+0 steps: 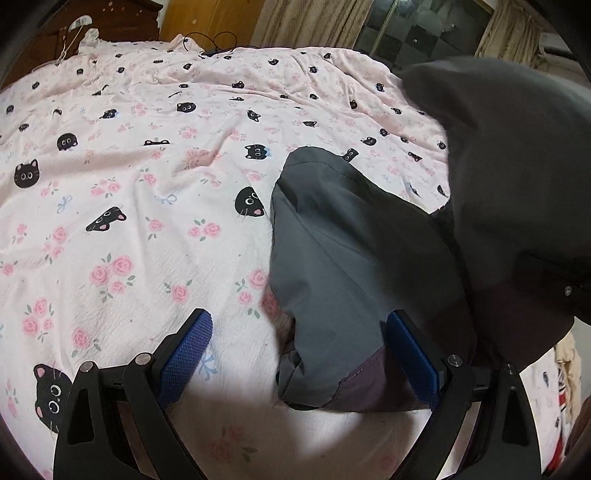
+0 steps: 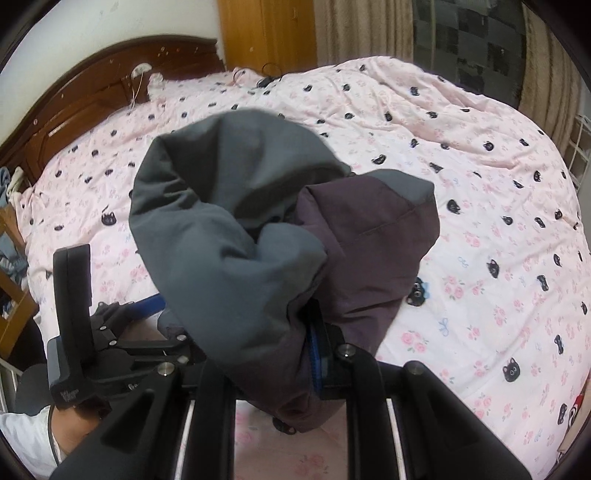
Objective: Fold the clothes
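Note:
A grey and dark purple jacket (image 2: 236, 236) hangs bunched above the pink bed. My right gripper (image 2: 291, 354) is shut on the jacket, its blue pads buried in the fabric. In the left wrist view a grey sleeve of the jacket (image 1: 340, 258) hangs down between the open fingers of my left gripper (image 1: 299, 354), close to the right blue pad (image 1: 413, 354) and clear of the left one. The left gripper also shows in the right wrist view (image 2: 147, 306), low on the left, beside the jacket.
A pink quilt with black cat faces and roses (image 1: 147, 184) covers the whole bed. A dark wooden headboard (image 2: 92, 96) stands at the far left, curtains (image 2: 362, 29) and a wooden door behind. Clothes lie at the bed's left edge (image 2: 7, 192).

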### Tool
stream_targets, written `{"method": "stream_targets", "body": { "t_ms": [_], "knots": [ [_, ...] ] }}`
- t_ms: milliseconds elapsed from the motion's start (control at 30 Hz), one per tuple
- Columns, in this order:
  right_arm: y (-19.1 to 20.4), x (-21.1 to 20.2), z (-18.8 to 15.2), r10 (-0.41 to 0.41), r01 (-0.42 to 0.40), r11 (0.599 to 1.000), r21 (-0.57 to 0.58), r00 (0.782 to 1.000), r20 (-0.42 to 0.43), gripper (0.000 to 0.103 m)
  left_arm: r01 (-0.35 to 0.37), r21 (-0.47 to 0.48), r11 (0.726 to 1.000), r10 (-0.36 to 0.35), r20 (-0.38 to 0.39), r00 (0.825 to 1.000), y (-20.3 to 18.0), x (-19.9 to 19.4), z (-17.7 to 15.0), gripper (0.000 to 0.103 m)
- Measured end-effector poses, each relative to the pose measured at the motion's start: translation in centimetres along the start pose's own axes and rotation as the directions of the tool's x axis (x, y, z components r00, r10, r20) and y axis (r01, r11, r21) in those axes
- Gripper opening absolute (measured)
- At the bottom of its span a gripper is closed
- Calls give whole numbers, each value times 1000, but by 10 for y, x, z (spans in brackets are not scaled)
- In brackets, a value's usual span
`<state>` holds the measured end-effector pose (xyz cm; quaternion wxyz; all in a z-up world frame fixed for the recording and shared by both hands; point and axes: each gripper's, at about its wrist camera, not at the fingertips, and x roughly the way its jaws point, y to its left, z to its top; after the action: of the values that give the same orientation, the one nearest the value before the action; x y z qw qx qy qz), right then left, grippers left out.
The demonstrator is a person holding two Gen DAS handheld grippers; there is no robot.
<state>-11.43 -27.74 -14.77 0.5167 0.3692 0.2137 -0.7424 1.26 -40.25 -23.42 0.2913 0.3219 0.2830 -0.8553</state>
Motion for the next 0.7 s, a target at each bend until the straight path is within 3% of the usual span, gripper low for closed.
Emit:
{"method": "stream_targets", "body": {
  "t_ms": [333, 533, 700],
  "knots": [
    [20, 32, 5, -3, -1, 999, -54, 997, -79, 18, 23, -69, 997, -22, 18, 1000, 14, -10, -1, 94],
    [36, 54, 3, -11, -2, 995, -102, 992, -124, 18, -6, -176, 984, 22, 89, 996, 48, -41, -1, 94],
    [50, 64, -3, -22, 4, 990, -141, 992, -126, 20, -30, -161, 986, 46, 102, 994, 70, -53, 23, 94]
  ]
}}
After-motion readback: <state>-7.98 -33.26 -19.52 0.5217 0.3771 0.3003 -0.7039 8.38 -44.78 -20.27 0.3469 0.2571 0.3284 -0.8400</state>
